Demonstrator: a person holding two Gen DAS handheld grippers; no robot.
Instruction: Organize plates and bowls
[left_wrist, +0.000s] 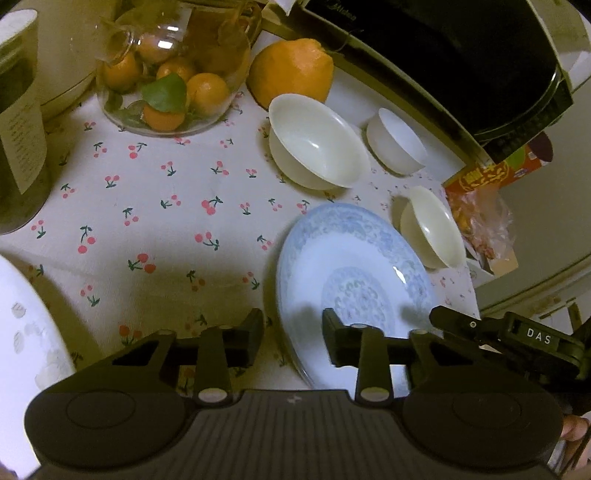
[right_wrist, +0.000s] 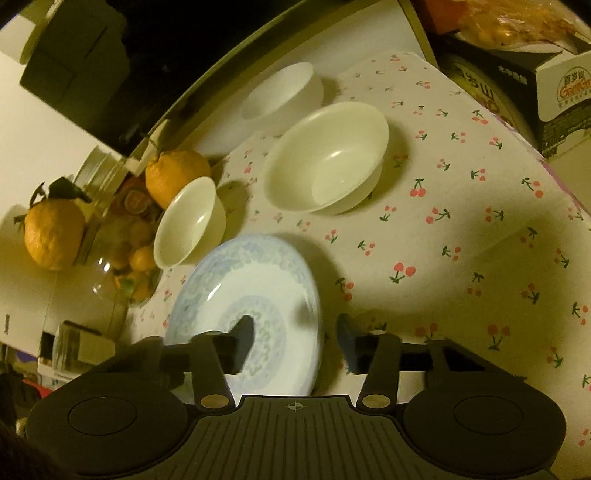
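We see the left hand-held gripper (left_wrist: 291, 339) and right hand-held gripper (right_wrist: 295, 343) straddling opposite rims of the blue-patterned plate (left_wrist: 354, 280), jaws parted, pads not visibly pressing (no grasp evident). The plate lies on the cherry-print tabletop (left_wrist: 155, 206). Beyond it stand three white bowls (left_wrist: 317, 144), well apart.

Three bowls (left_wrist: 319, 142) stand behind the plate (left_wrist: 354, 280) on the tablecloth (left_wrist: 155, 221).
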